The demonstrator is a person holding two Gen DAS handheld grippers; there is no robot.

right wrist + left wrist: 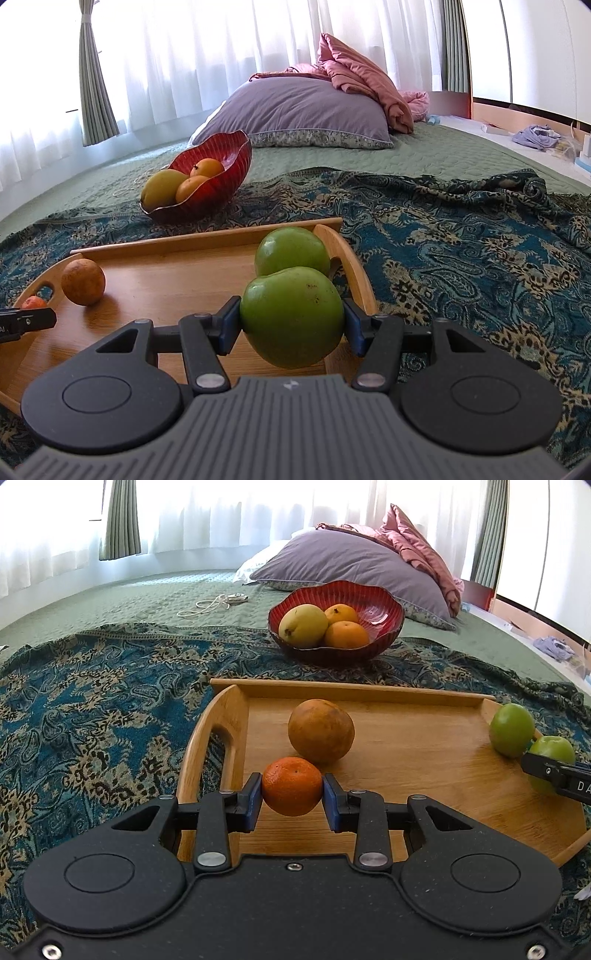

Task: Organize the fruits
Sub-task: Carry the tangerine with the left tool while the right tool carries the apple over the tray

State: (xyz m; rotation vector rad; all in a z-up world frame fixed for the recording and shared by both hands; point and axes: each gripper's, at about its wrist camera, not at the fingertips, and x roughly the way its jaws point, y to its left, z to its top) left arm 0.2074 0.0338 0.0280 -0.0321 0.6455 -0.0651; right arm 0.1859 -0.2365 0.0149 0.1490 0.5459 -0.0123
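1. Left gripper [292, 794] is pinching a small round orange tangerine [291, 785] over the wooden tray [424, 760].
2. Right gripper [291, 322] is clamped on a big green apple [291, 317] by the tray's right handle.
3. Red ribbed bowl [369, 602] sits behind the tray.

Wooden tray [424, 746] smooth; red bowl [373, 602] glossy.

tangerine [291, 786] and green apple [291, 317] clamped above tray [424, 746].

My left hand-held gripper [291, 788] points forward and slightly down, its blue pads [254, 794] pressed on a small orange fruit [291, 786]. My right hand-held gripper [291, 325] tilts likewise, clamping a green apple [291, 317].
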